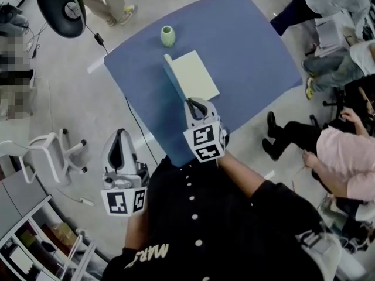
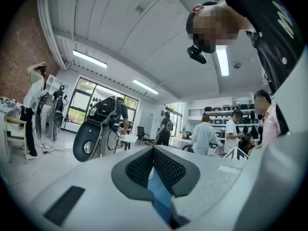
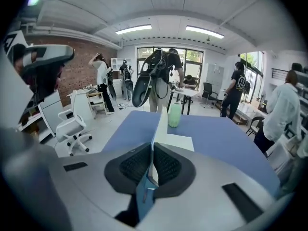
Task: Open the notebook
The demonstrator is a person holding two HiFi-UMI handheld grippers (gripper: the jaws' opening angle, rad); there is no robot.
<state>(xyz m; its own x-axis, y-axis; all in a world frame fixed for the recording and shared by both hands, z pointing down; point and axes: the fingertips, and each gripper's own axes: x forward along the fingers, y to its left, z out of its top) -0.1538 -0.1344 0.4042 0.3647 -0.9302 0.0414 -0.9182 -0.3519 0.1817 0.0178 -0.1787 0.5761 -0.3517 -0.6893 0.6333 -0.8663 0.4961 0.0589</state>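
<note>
Surface: blue table (image 1: 258, 57);
Notebook: blue-covered, cream-paged notebook (image 1: 196, 75) lay lengthwise ahead of right gripper (image 1: 192, 102);
Grip: jaws clamped its raised cover (image 1: 174, 79)

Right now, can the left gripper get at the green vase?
Probably, with a long stretch. The left gripper hangs off the table's near edge; the vase stands at the far side. The notebook cover, held up by the right gripper, stands beside that path, not across it.
</note>
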